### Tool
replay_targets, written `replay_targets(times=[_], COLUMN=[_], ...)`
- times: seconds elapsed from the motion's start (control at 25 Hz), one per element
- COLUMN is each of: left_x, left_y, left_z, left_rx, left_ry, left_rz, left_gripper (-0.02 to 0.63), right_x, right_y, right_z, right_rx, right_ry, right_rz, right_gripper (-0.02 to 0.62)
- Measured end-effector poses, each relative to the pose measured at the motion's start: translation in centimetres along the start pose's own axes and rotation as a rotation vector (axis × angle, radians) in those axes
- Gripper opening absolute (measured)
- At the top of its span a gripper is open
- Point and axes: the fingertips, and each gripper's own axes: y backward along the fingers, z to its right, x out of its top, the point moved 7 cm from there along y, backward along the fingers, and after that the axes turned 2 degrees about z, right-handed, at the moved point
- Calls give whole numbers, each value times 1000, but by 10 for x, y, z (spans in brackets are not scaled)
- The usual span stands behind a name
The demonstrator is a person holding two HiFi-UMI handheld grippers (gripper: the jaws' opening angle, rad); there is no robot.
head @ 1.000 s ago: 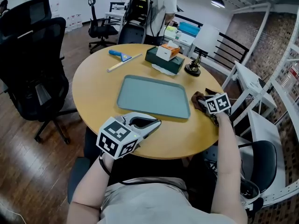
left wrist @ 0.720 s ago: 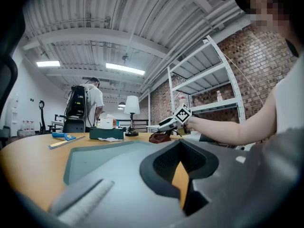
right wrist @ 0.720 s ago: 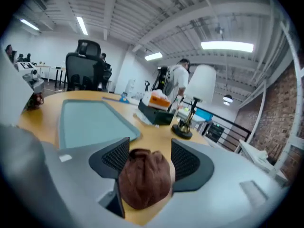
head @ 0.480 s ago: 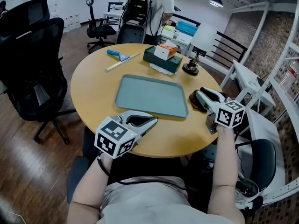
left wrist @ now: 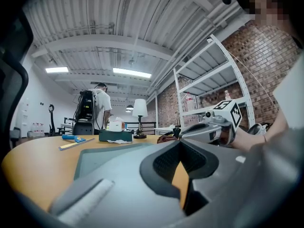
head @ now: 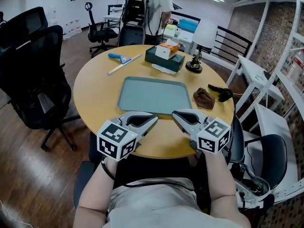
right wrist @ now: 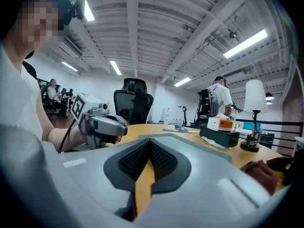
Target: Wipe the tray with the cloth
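Observation:
The grey-green tray (head: 154, 95) lies flat in the middle of the round wooden table (head: 95, 89). The crumpled brown cloth (head: 204, 99) rests on the table just right of the tray, with no gripper touching it. My left gripper (head: 153, 120) and right gripper (head: 176, 115) hover side by side over the table's near edge, tips pointing at the tray's front rim. Both are shut with nothing in them. In the left gripper view the shut jaws (left wrist: 180, 142) face the tray (left wrist: 95, 156) and the cloth (left wrist: 164, 138). The right gripper view shows shut jaws (right wrist: 149, 140) and the cloth (right wrist: 259, 171) at far right.
At the table's far side stand a dark green box with an orange-white carton (head: 166, 56), a table lamp (head: 202, 42), a blue scraper (head: 118, 57) and a pale stick (head: 126, 64). A black object (head: 221, 91) lies beyond the cloth. Office chairs (head: 33, 70) stand left; a person (head: 154, 8) stands behind.
My right gripper has left the cloth at the table's right side, moved left and back to the near edge, and closed empty. The cloth stays on the table. The left gripper barely moved.

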Motion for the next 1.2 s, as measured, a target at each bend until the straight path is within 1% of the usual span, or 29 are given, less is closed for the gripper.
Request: replay_targets(times=[0.16,0.36,0.56,0.64,0.84,1.2], left_x=[-1,-1,0,0,-1,1], left_y=[-2,-2,-2,-3,-4,-2], left_z=[0,0,0,0,-1,0], left_rx=[1,-2,-7,-6,-10,-13], left_ry=[2,1,6,5,5,4], left_rz=[-8,-12,-16,-15,-16,-13], left_gripper=[0,0,1,0,1,0], right_x=[-8,-8,-5,-4,-6,-6], right_y=[-10,-14,-14,-13,-12,-12], right_z=[-8,-13,-14,-13,-7,-8], right_rx=[29,17,6,0,0,-3], right_ry=[29,86,108,107,63,51], right_rz=[-16,0,11,18,31,33], right_gripper=[2,2,1,2,0,0])
